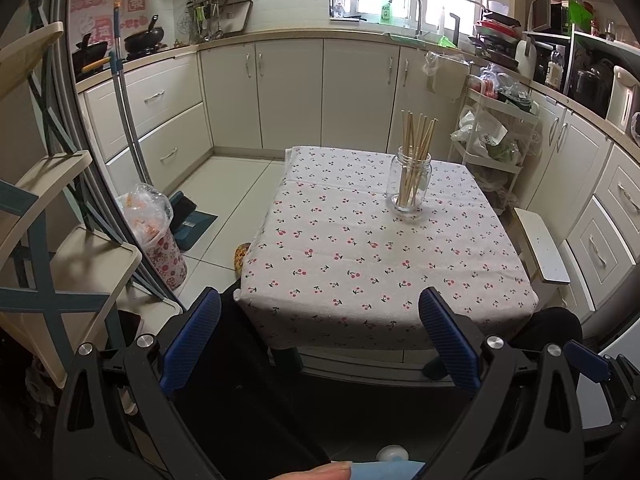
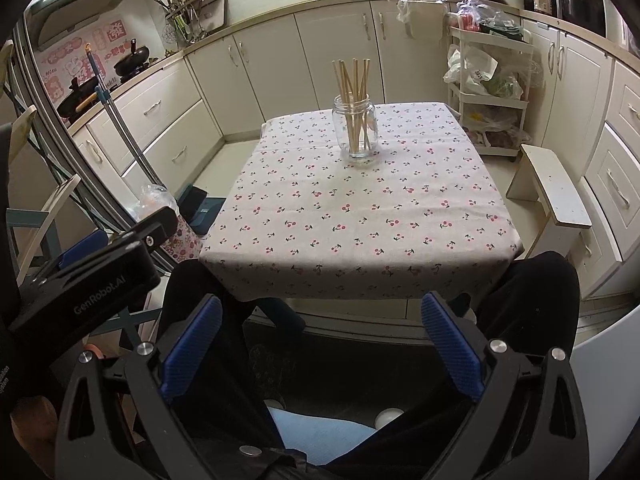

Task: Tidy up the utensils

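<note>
Both claws hang low in front of the desk's near edge, above the person's dark-trousered lap, pointing forward over the cloth. Left claw (image 1: 320, 340) is spread wide, blue pads far apart, nothing between them, touching nothing. Right claw (image 2: 322, 344) is likewise wide, empty, clear of the desk. In the right wrist view the left claw's black body shows at the left edge, level with the near desk corner. Desk (image 2: 360, 216) is covered by a white cloth with a cherry print. Glass jar (image 2: 355, 132) stands upright toward the far side of the desk, well apart from both claws; in the left wrist view it sits right of centre (image 1: 411, 184). Inside it is a bunch of wooden chopsticks (image 2: 354, 80), standing on end and fanned out, tops well above the rim, leaning against the jar mouth. White stool (image 2: 556, 196) sits just beside the desk's right edge. Rolling cart (image 2: 488, 88) with bags stands beyond the far right corner.
</note>
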Available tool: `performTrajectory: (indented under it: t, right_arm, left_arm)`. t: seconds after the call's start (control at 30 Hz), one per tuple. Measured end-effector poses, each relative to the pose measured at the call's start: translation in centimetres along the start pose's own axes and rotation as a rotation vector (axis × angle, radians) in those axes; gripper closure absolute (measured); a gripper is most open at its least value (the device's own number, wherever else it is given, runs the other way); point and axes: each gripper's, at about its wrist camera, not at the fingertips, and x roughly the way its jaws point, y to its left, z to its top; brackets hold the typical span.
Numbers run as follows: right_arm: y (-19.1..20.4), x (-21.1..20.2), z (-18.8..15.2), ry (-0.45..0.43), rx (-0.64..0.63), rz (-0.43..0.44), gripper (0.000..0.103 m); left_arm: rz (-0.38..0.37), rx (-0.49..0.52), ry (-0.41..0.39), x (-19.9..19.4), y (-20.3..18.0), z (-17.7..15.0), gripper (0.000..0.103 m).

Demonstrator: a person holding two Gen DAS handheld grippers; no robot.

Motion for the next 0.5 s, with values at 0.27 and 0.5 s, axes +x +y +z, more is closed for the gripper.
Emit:
performTrajectory:
  t: [0.27,0.5]
  right_arm:
    - [0.18,-0.14,-0.19,-0.002,-0.006,-0.006,0.007]
    - [0.19,-0.15,-0.23,-0.002,-0.005,-0.005,0.007]
  left_arm:
    - [0.005,0.012,-0.002,-0.50,0.08,-0.12,0.008]
    - [0.007,0.001,0.000,-0.76,0.44,-0.27,0.008]
